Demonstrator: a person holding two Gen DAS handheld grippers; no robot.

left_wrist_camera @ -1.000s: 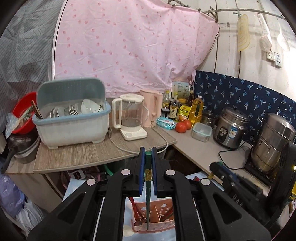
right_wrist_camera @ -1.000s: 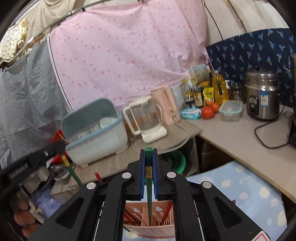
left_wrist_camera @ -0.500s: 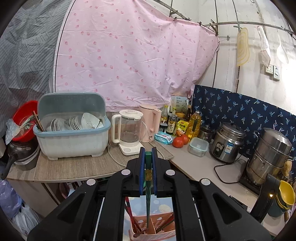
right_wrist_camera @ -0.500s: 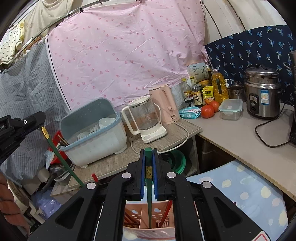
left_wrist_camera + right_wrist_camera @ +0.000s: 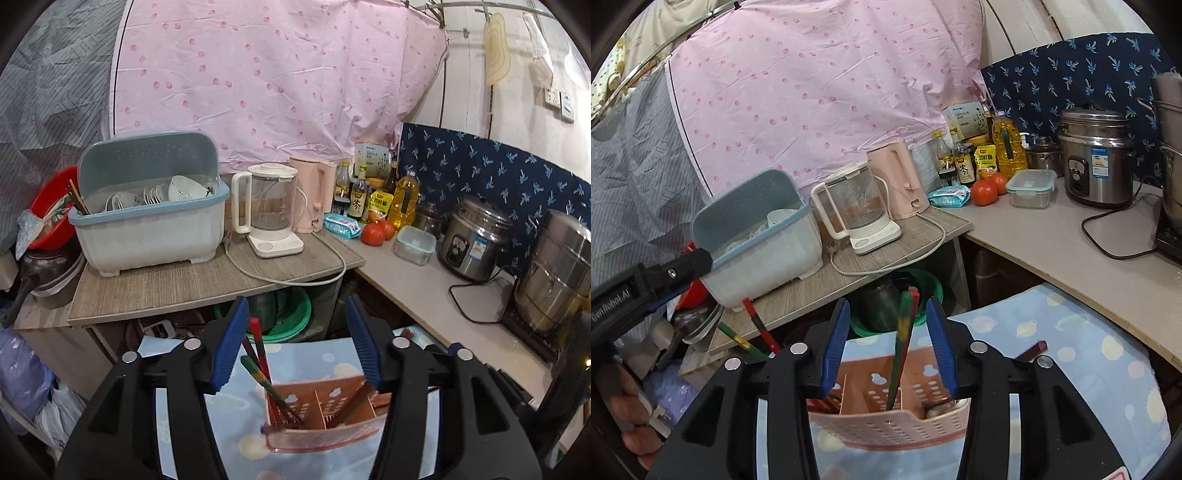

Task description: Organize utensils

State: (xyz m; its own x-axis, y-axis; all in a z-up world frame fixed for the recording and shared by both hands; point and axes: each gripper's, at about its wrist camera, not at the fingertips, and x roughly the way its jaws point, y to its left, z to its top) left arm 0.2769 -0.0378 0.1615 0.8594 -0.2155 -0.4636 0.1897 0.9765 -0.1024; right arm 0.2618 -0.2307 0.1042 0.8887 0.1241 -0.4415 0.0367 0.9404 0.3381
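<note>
A: Between the right gripper's [image 5: 890,341] blue pads, what is that stick?

B: A green chopstick [image 5: 900,347], leaning beside a red one, both with their tips down in the middle cell of the pink holder [image 5: 886,424] just below the tool. The jaws are opening and the pads stand clear of it on both sides, so nothing is gripped. I judge it sits there because the cell walls prop it up.

A: And the left gripper [image 5: 297,341]?

B: Same story. Its jaws are opening too, about half wide. Red and green chopsticks [image 5: 260,360] lean toward its left pad, resting in the holder's [image 5: 321,435] left cell below it; whether they touch the pad I cannot tell, but it does not squeeze them.

A: Why the holder on that blue cloth [image 5: 1071,354]?

B: Likely a soft, flat base right under both tools. One red stick [image 5: 1032,350] lies loose on it, to the right of the right gripper, probably next to go in.

A: Farther off?

B: Past the tools, a green basin [image 5: 291,314] under the counter, then a dish box [image 5: 147,221] with bowls and a clear kettle [image 5: 269,214].
</note>
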